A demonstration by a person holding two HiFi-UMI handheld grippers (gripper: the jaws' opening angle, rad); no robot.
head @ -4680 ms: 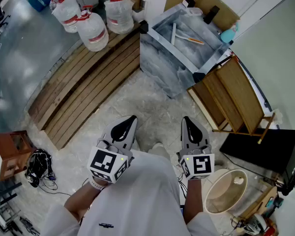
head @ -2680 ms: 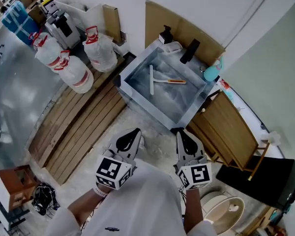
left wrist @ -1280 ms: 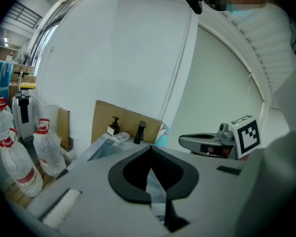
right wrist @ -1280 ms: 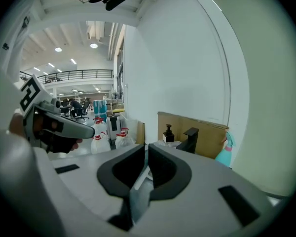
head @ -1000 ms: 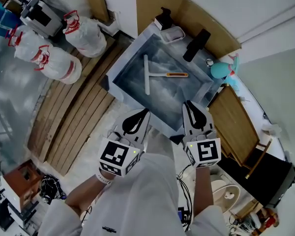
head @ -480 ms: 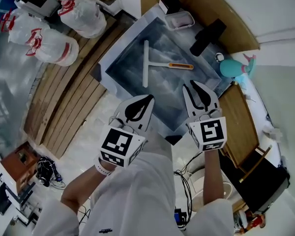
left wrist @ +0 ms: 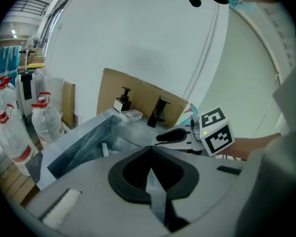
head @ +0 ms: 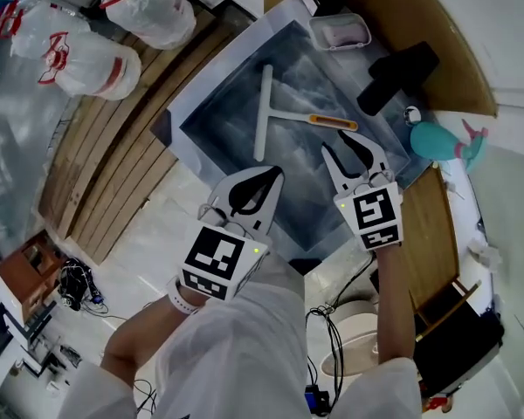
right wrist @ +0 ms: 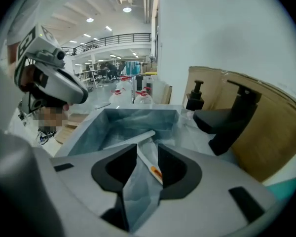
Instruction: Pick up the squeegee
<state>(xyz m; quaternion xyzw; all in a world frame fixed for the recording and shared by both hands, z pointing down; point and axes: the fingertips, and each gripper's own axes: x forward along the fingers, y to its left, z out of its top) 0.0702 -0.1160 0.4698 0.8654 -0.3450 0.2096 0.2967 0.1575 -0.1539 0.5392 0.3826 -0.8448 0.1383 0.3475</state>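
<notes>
Two empty grippers, right gripper parted, left gripper closed: we may skid off the thin handle of the flat-lying squeegee.

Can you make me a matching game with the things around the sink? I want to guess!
Things:
1 squeegee
2 faucet
3 spray bottle
4 left gripper

Matches:
A teal
B jaws shut
C lying in the sink
D black

Right pairs: 1-C, 2-D, 3-A, 4-B.
</notes>
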